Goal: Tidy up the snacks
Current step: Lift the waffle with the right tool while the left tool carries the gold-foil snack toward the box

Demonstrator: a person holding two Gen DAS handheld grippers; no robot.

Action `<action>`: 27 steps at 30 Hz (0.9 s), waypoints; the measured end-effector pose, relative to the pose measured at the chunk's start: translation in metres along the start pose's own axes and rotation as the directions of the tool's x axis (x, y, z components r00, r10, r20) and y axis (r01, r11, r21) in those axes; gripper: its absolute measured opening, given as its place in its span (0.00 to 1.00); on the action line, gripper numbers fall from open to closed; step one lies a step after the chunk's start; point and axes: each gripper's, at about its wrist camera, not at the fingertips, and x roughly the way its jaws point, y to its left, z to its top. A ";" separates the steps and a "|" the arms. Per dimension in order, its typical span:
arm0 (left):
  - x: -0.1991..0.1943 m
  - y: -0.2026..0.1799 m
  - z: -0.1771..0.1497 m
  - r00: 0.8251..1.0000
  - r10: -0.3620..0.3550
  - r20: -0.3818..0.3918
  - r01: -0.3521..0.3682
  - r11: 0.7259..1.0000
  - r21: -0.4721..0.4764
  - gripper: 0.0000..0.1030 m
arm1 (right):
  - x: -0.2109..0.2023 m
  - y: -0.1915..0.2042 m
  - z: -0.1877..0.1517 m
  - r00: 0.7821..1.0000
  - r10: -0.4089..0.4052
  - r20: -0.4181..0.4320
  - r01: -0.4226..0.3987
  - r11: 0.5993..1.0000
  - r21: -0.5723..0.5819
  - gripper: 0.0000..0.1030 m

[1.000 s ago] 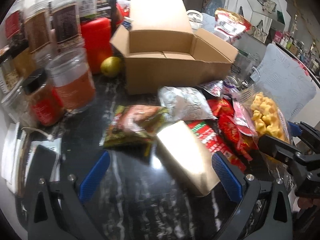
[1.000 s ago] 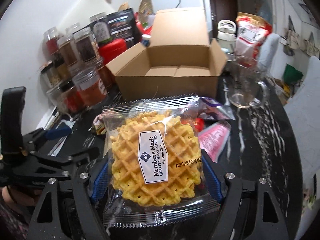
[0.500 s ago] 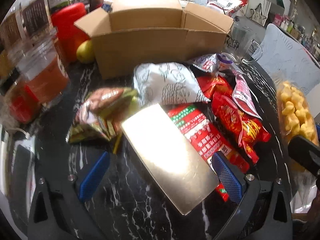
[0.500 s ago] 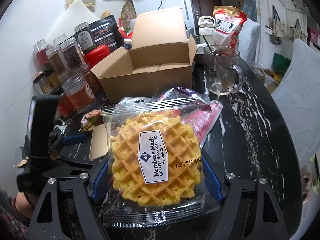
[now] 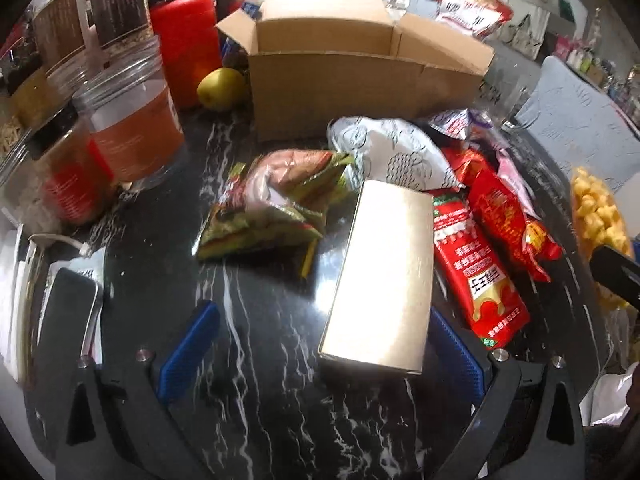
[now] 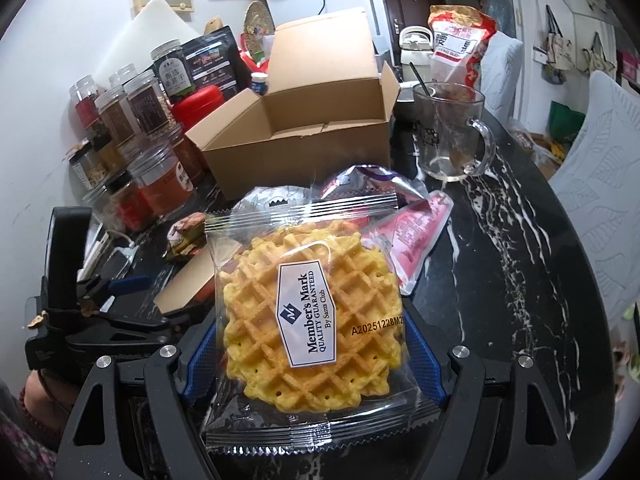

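My right gripper is shut on a clear packet holding a yellow waffle, lifted above the black marble table in front of the open cardboard box. My left gripper is open and low over the table; a plain gold-beige box lies between its blue pads, close to the right pad. Beyond it lie a green-brown packet, a white patterned pouch and red packets. The cardboard box stands behind them. The left gripper also shows in the right wrist view.
Several spice jars and a red canister stand at the left by a yellow fruit. A glass mug and a red-white bag stand right of the box. A phone lies at the left edge.
My left gripper has swung left and closer, so the gold-beige box now sits upright-lengthwise between its pads. My right gripper has risen and pulled back with the waffle packet.
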 end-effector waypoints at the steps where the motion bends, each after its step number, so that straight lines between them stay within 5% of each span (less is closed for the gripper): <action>1: -0.001 0.000 0.002 1.000 -0.016 0.005 0.015 1.000 0.007 0.99 | 0.001 0.000 -0.001 1.000 0.001 -0.001 -0.001 1.000 0.004 0.78; 7: 0.011 -0.013 0.011 0.993 -0.119 -0.013 0.120 0.992 0.040 0.66 | 0.004 0.001 -0.004 1.000 0.003 -0.010 -0.003 1.000 0.006 0.78; 12: 0.015 -0.023 0.012 0.992 -0.126 -0.006 0.126 0.990 0.059 0.47 | 0.002 -0.002 -0.004 1.000 0.004 -0.009 -0.004 1.000 0.022 0.78; 27: -0.020 -0.017 0.016 0.983 -0.158 0.093 0.150 0.985 0.081 0.43 | 0.001 -0.002 -0.004 1.000 0.020 0.000 -0.020 0.999 0.043 0.78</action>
